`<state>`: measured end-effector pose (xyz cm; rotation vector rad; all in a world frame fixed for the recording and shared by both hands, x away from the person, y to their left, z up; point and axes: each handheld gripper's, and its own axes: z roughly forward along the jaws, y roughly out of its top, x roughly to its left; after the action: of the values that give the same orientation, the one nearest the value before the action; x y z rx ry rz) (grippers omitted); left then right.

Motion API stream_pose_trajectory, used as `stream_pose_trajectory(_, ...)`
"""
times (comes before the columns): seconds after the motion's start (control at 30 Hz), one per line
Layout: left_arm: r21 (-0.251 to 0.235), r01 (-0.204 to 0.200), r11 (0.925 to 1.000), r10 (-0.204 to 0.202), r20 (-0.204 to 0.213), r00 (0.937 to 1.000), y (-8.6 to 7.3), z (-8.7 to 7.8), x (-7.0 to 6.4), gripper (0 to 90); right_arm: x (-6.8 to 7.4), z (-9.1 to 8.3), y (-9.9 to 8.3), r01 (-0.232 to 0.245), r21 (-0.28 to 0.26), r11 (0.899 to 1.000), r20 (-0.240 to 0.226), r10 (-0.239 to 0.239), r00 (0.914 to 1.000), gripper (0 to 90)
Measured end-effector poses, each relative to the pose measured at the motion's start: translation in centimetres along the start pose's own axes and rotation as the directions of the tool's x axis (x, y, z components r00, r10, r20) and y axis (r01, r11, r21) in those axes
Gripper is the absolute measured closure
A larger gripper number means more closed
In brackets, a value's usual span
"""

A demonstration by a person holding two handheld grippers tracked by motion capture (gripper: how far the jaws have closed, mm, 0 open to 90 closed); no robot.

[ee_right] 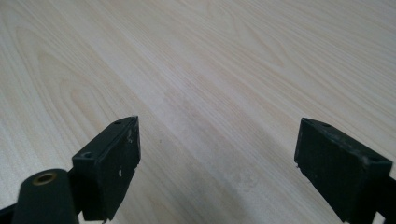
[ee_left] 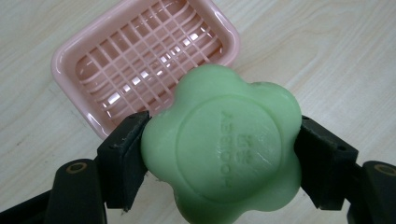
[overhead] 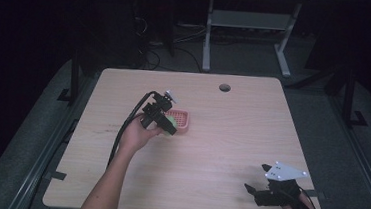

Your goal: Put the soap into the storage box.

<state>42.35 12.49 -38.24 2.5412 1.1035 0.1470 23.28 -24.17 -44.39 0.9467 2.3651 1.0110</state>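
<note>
The left tongs are squeezing a green soap shaped like a fat flower, one black pad on each side of it. The soap is hanging in the air just at the near edge of a pink soap dish, and the dish is sitting on the wooden bench, a little left of the middle. The dish is looking empty, with only its grid floor showing. I think the person is getting ready to put the soap in the dish, though no one has said so. To do that well, the soap is needing to go a bit further over the dish, until it is above the middle of the grid, and then come down low before the pads are letting go, so it is not dropping and bouncing out. The soap is almost round, so it has no real long side; its flat stamped face is pointing up at the left gripper view. The letters on it are too faint for me to read properly. The dish's long side is running slantwise there. The right tongs are wide apart and holding nothing, low over the near right corner of the bench.
</note>
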Motion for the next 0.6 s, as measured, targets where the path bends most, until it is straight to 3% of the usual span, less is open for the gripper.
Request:
stream_pose_trajectory(0.4, -0.008, 0.021, 0.9998, -0.021, -0.009, 0.9997, 1.9, 0.1, 0.8, 26.4, 0.0, 0.0, 0.0, -0.002, 0.002, 1.000, -0.003, 0.002, 1.0000, 13.8)
stream_pose_trajectory(0.6, -0.001, 0.008, 1.0000, -0.008, -0.013, 0.9999, 2.9, 0.1, 1.1, 26.4, 0.0, 0.0, 0.0, -0.002, -0.001, 1.000, -0.002, 0.002, 1.0000, 13.8)
